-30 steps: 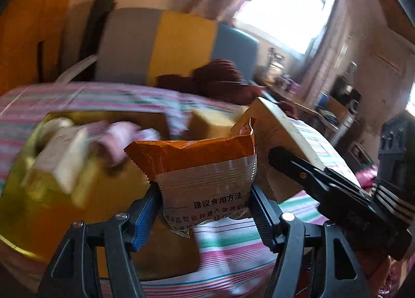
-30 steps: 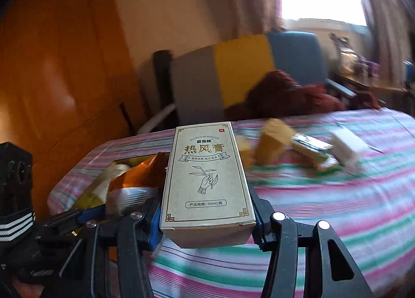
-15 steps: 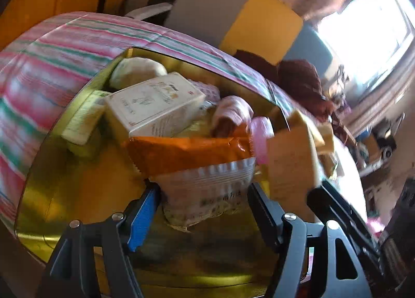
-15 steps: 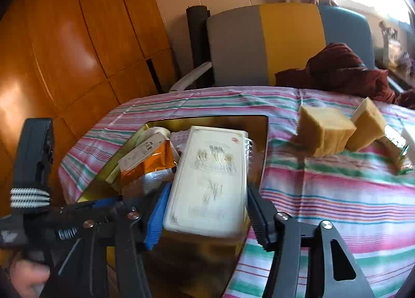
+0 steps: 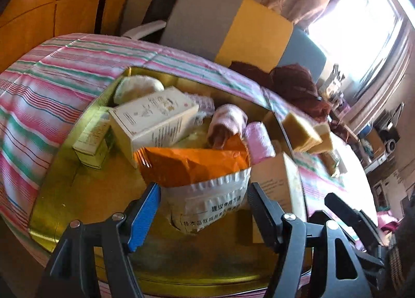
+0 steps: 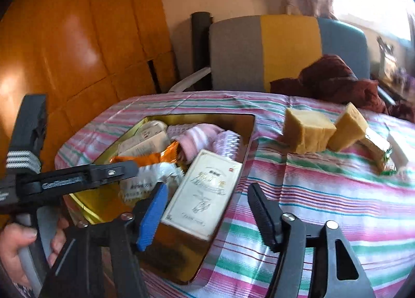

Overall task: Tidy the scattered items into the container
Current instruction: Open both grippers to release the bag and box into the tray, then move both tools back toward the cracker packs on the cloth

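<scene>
My left gripper (image 5: 204, 189) is shut on an orange and white snack packet (image 5: 197, 165) and holds it low over the gold tin (image 5: 64, 194). The same packet (image 6: 153, 168) shows in the right wrist view. A beige carton (image 6: 205, 194) lies tilted in the tin (image 6: 88, 199), leaning on its right rim. My right gripper (image 6: 206, 187) is open around the carton's near end with its jaws closing; the right pad stands clear of the carton. On the striped cloth beyond the tin lie two yellow sponge blocks (image 6: 308, 131), a foil-wrapped piece (image 6: 376, 150) and a white piece (image 6: 398, 150).
The tin also holds a white box (image 5: 153, 119), a small green box (image 5: 93, 139), pink rolled socks (image 5: 228, 121) and a pale cloth (image 5: 137, 85). A grey, yellow and blue chair (image 6: 272, 48) with a dark red cloth (image 6: 334, 80) stands behind the table. A hand (image 6: 15, 246) grips the left handle.
Both grippers came down over the tin. The right gripper let go of the beige carton, which now rests inside against the rim. The left gripper still has the packet.
</scene>
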The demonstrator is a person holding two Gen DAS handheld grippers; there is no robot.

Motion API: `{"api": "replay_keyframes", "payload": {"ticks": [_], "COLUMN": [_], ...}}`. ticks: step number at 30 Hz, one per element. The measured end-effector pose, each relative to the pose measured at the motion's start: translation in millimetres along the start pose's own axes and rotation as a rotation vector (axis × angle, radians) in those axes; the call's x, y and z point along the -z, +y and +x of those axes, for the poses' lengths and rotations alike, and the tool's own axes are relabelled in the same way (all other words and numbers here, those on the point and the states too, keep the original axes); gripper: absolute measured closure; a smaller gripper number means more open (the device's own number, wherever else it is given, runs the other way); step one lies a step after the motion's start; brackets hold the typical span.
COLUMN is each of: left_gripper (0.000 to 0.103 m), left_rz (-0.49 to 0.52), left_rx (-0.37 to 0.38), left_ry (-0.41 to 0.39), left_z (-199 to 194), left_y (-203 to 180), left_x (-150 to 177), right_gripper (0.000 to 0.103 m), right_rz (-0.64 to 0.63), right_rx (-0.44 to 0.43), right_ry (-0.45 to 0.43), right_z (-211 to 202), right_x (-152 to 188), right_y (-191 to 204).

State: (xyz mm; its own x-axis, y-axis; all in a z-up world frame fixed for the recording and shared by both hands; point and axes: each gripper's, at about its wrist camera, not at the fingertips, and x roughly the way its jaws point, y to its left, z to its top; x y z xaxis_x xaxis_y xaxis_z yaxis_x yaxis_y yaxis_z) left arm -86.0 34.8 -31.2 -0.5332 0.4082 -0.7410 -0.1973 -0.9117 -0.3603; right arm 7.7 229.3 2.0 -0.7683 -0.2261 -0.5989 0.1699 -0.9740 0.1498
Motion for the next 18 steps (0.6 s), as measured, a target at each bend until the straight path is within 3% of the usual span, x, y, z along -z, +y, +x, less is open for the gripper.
{"api": "replay_keyframes", "payload": {"ticks": [5, 9, 18], "left_gripper": [0.034, 0.034, 0.034], "left_rz": [0.042, 0.030, -0.027], "left_rx": [-0.037, -0.047, -0.013], "left_ry": [0.002, 0.009, -0.007], "left_z": [10.5, 19.4, 26.3], "left_y": [-5.5, -6.7, -8.4], "left_x": [-5.3, -19.2, -37.9], "right_gripper": [0.055, 0.062, 0.062], "right_rz": [-0.082, -0.173, -0.229], "right_rx": [-0.034, -0.005, 0.095], "right_ry": [0.029, 0.076, 0.090], "right_z": [1.0, 19.3, 63.9], "right_x": [3.9, 5.9, -21.6], "right_y": [20.3, 34.3, 27.1]}}
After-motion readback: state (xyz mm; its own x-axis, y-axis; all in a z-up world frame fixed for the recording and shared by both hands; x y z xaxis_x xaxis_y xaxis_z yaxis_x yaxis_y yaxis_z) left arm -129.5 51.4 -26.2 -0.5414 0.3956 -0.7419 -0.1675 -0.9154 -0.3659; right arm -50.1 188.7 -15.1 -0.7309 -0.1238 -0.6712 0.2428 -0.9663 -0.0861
